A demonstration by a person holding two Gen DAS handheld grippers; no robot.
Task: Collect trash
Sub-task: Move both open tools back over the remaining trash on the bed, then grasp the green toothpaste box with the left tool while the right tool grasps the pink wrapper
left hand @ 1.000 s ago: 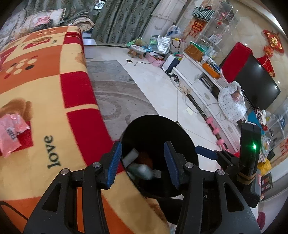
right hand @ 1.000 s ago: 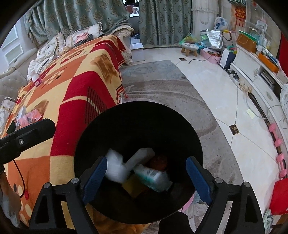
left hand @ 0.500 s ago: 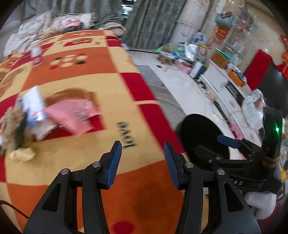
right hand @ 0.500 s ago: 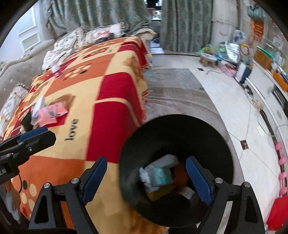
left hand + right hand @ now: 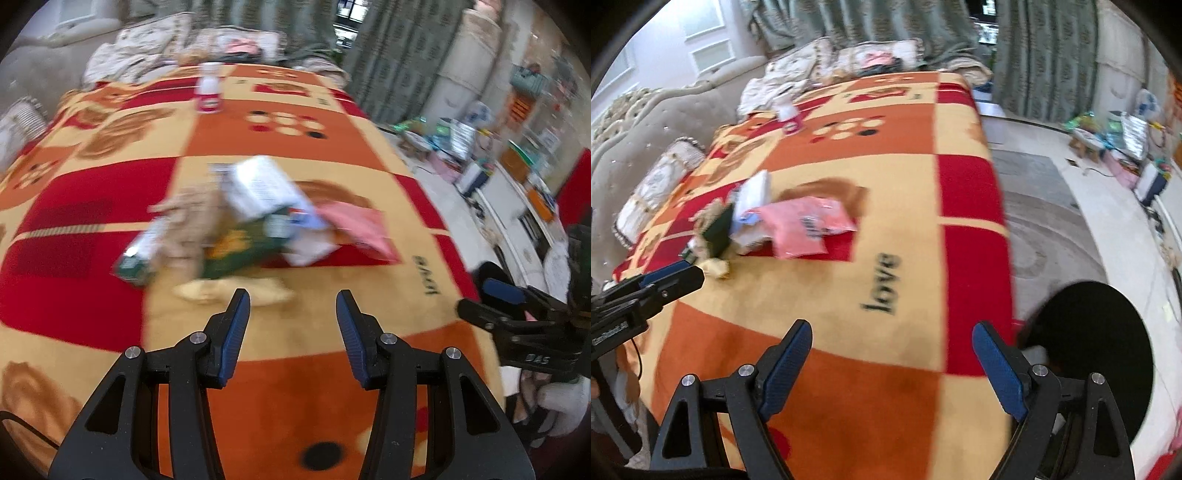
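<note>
A heap of trash lies on the red, orange and yellow blanket [image 5: 295, 354]: a pink packet [image 5: 360, 227] [image 5: 807, 225], a white box [image 5: 260, 186] [image 5: 753, 194], a green wrapper [image 5: 238, 249], crumpled tan paper [image 5: 188, 221] and a pale scrap [image 5: 232, 291]. My left gripper [image 5: 291, 306] is open and empty, just short of the heap. My right gripper [image 5: 892, 341] is open and empty over the blanket near the word "love". The black trash bin [image 5: 1108, 350] stands on the floor at the blanket's right edge, with trash inside.
A small white and pink bottle [image 5: 208, 92] [image 5: 788, 114] stands far back on the blanket. Cushions and a sofa back [image 5: 646, 122] lie left and behind. Rug and tiled floor [image 5: 1052, 206] are to the right, with clutter and a TV cabinet [image 5: 517, 199] beyond.
Both grippers have swung left from above the bin to over the blanket. The heap of trash has come into the middle of the left wrist view. Both stay open.
</note>
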